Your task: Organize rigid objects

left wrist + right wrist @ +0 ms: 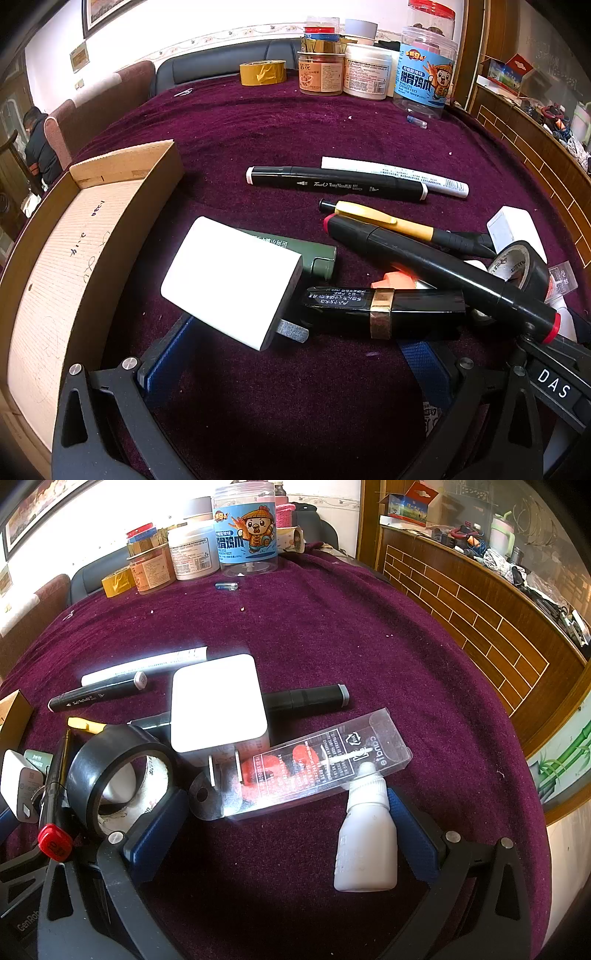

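Currently itemised, item by item: my left gripper [295, 363], jaws spread wide and holding nothing, frames a white charger [231, 282] at lower centre of the left view; the block leans on a green case [314, 256], its prongs pointing lower right, its long axis running upper left to lower right. Beside it a black tube with gold band [382, 308] lies nearly level, left to right. A black pen with red end [439, 275] crosses above it on a diagonal, propped on the pile, so I judge it would roll if disturbed. A black marker [336, 182] and white marker [395, 175] lie side by side, roughly horizontal, at mid-frame. The cardboard tray [122, 221], left edge, stands open and is presumably the destination. My right gripper [284, 836], likewise wide and empty, brackets a white dropper bottle [365, 842], nozzle toward frame top, touching a clear blister pack [303, 771]; a second white charger [218, 701] and black tape roll [114, 771] sit left of it.
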